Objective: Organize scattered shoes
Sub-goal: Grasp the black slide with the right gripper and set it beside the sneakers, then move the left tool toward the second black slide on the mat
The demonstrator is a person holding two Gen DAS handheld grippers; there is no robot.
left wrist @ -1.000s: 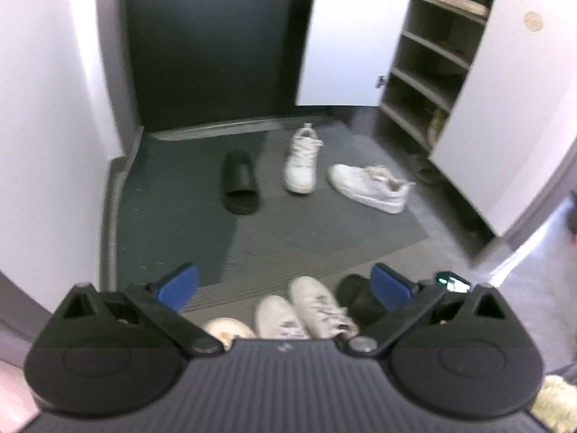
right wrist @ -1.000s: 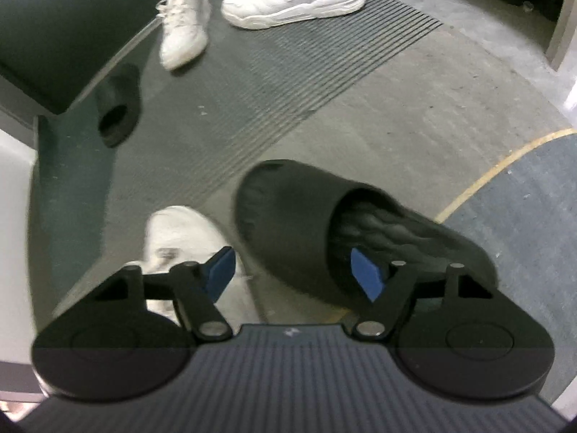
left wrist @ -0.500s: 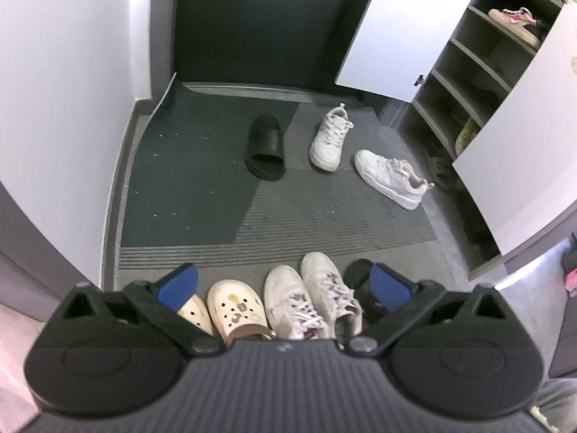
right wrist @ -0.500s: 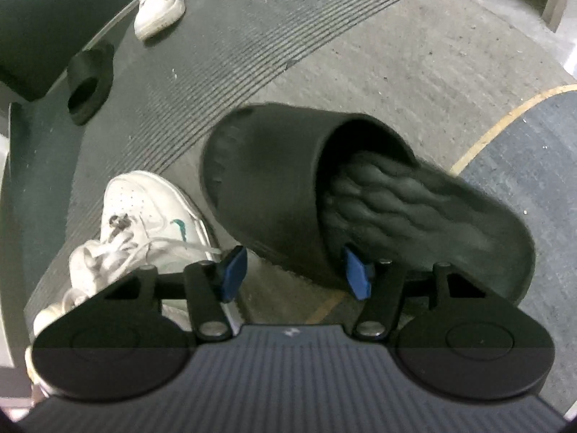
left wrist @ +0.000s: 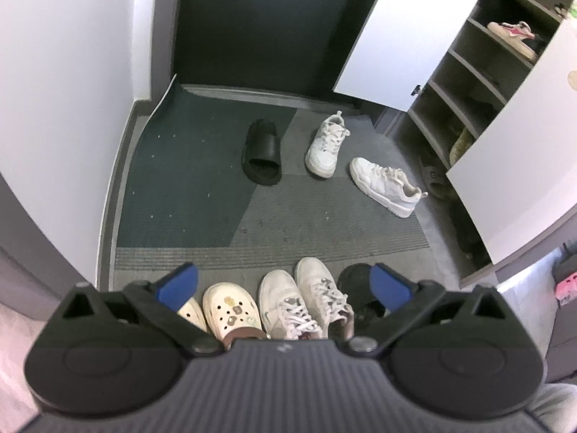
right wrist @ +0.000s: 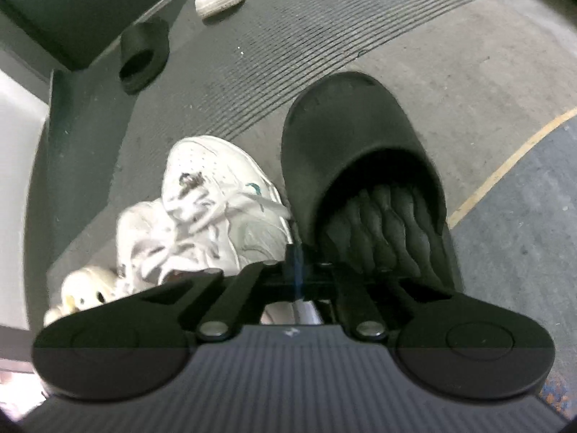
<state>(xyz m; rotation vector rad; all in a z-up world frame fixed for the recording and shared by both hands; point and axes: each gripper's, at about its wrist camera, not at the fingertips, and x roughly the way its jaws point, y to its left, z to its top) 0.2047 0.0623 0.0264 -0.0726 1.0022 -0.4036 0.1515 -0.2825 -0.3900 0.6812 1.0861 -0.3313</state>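
Slipper (right wrist: 353, 166), black, lies right ahead of my right claw (right wrist: 295, 267) in the right wrist view, toe toward twelve o'clock and open heel end toward me. The right claw's jaws are pressed together at the slipper's left edge; whether they pinch that edge or merely sit beside it I cannot tell. A white sneaker (right wrist: 212, 195) with a small green mark lies just beside the slipper at nine o'clock, touching or nearly touching it. From the left wrist view my left claw (left wrist: 285, 283) is released, jaws wide apart with nothing between the pads, hanging over a row at the mat's near edge: cream clogs (left wrist: 230, 306), the pair of white sneakers (left wrist: 303, 296), then the black slipper (left wrist: 355, 285) at the row's right end. Further up the mat (left wrist: 187, 180), a second black slipper (left wrist: 262, 151) lies at about eleven o'clock, a white sneaker (left wrist: 326, 144) at twelve, and another white sneaker (left wrist: 386, 186) at one o'clock. The shoe cupboard (left wrist: 465, 83) stands open at two o'clock, a pink-trimmed shoe (left wrist: 512, 34) on an upper shelf.
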